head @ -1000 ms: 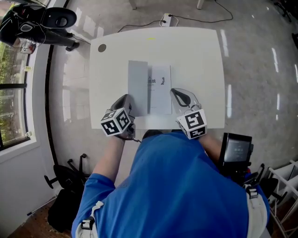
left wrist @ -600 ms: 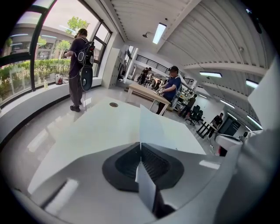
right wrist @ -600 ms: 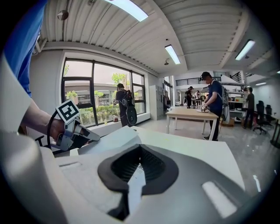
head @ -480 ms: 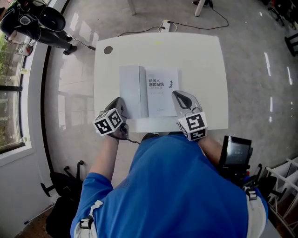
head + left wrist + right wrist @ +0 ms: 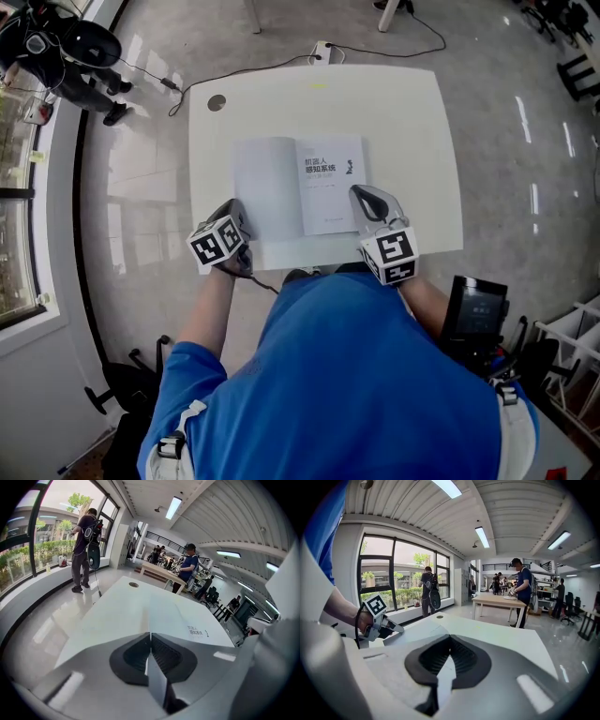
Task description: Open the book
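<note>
Book (image 5: 330,183) sits mid-table (image 5: 412,112), cover (image 5: 267,187) laid out left. It looks light, thin and floppy, so pinch the free edge. Left gripper (image 5: 234,211) is clamped on the cover's near corner. Right gripper (image 5: 362,195) is closed and empty at the book's right edge.

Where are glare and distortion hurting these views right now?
Head view: ceiling-light streaks glare off the floor, and the book's pale left leaf nearly blends into the white table. Left gripper view: heavy fisheye bend, dark corners, the near jaws soft. Right gripper view: the window is bright, yet the room beyond reads clearly.
</note>
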`<state>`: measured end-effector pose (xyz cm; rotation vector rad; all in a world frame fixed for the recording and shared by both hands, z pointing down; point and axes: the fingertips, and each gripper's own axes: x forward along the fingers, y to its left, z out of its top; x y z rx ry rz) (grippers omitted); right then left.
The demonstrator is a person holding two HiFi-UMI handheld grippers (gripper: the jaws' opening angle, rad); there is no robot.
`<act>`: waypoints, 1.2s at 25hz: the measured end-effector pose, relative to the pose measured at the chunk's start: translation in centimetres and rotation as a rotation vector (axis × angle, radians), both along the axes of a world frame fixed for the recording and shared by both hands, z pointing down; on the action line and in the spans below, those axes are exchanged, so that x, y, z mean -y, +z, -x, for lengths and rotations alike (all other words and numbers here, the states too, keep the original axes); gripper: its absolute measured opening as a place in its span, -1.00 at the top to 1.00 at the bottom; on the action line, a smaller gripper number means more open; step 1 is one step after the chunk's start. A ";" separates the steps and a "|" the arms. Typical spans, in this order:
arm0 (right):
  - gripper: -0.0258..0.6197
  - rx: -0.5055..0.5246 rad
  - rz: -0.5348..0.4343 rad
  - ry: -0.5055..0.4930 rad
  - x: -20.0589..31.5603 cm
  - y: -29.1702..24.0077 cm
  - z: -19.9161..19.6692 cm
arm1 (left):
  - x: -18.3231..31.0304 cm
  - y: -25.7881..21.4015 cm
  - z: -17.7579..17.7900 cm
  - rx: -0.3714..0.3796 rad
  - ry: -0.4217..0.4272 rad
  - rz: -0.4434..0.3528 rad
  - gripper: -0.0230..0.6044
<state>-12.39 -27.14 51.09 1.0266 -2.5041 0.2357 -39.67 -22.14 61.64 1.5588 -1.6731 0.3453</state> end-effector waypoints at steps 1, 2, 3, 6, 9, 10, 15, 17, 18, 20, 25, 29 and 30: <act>0.91 -0.004 0.002 0.006 0.2 0.1 -0.1 | 0.3 0.3 -0.1 0.000 0.006 0.005 0.87; 0.91 -0.007 0.004 0.012 0.3 0.1 -0.3 | 0.5 0.5 -0.2 0.001 0.012 0.009 0.87; 0.91 -0.010 0.006 0.017 0.5 0.2 -0.5 | 0.7 0.8 -0.2 0.002 0.018 0.015 0.87; 0.91 -0.020 0.011 0.032 0.7 0.4 -0.8 | 1.1 2.0 -0.6 -0.009 0.036 0.030 0.87; 0.91 -0.030 0.019 0.042 0.8 0.6 -1.1 | 1.1 3.1 -0.9 0.003 0.054 0.069 0.86; 0.91 -0.032 0.021 0.044 0.8 0.7 -1.1 | 1.1 3.4 -0.9 0.018 0.062 0.085 0.86; 0.91 -0.040 0.029 0.044 1.0 1.0 -1.2 | 1.3 4.5 -1.5 0.094 0.106 0.137 0.85; 0.91 -0.042 0.032 0.042 0.9 1.1 -1.1 | 1.3 5.0 -1.5 0.111 0.117 0.149 0.84; 0.91 -0.042 0.033 0.042 0.8 1.2 -1.0 | 1.2 5.2 -1.5 0.120 0.121 0.157 0.85; 0.91 -0.042 0.033 0.041 0.7 1.3 -1.0 | 0.8 5.9 -1.3 0.144 0.122 0.181 0.88; 0.91 -0.047 0.037 0.045 0.8 1.5 -1.4 | 0.3 6.9 -0.8 0.161 0.099 0.186 0.90; 0.91 -0.050 0.032 0.054 0.8 1.4 -1.5 | 0.2 6.0 -0.2 0.166 0.074 0.132 0.91; 0.91 -0.051 0.028 0.056 0.5 1.2 -1.3 | -0.1 5.6 0.1 0.168 0.069 0.116 0.90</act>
